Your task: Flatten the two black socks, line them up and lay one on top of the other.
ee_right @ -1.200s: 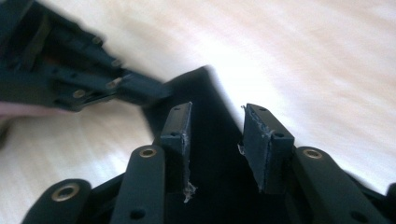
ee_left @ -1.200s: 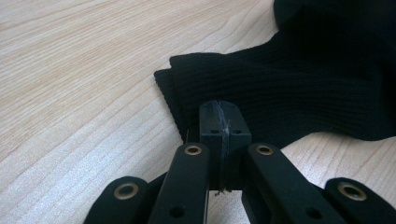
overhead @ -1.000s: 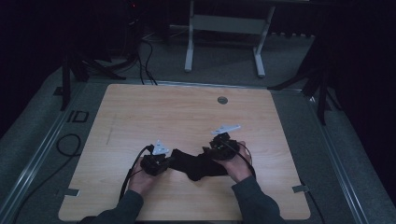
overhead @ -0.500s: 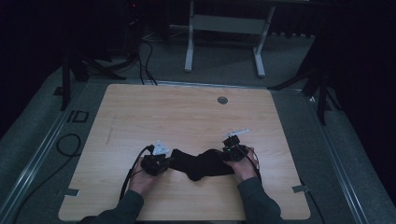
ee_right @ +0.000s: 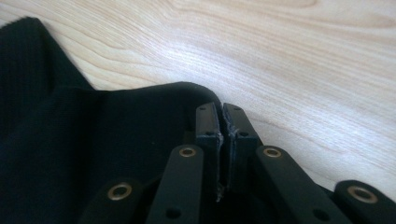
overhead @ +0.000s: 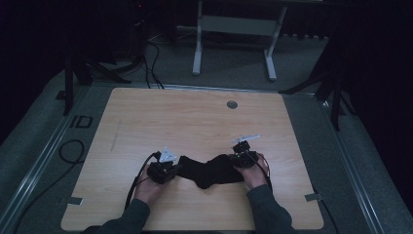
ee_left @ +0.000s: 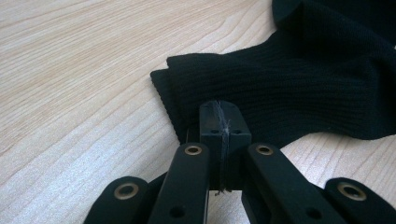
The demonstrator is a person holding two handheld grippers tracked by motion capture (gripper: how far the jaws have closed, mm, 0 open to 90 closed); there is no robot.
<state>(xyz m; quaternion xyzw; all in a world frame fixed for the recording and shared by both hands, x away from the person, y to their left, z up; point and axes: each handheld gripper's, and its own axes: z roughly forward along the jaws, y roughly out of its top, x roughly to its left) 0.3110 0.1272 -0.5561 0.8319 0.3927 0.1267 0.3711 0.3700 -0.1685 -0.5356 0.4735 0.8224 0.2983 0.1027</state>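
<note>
Black knit cloth (overhead: 210,170) lies on the wooden counter (overhead: 195,122), near my edge, stretched between my two hands and sagging a bit toward me in the middle.

L gripper (overhead: 165,171): sits at the cloth's left end. In the left gripper view my fingers (ee_left: 219,122) are closed tight, pads together, w/ the ribbed edge of the cloth (ee_left: 280,93) right at their tips. The tips press onto the fabric's folded corner; a few loose threads show along the seam between the pads. Grip on cloth: yes, as far as the view shows.

R gripper (overhead: 243,157): at the cloth's right end, low on the counter. Its jaws have just been closing. In the right gripper view the fingers (ee_right: 226,122) now stand nearly together, a thin slit left between the pads, and the cloth's curved edge (ee_right: 116,140) runs up to and under them. Cloth appears pinched at the edge; exact amount caught can't be told.

Both hands rest on the counter, sleeves (overhead: 265,209) coming in from the near side. Cables (overhead: 139,178) trail from the L gripper across the wood. Round grommet (overhead: 232,104) at the counter's far side, well apart from the cloth.
</note>
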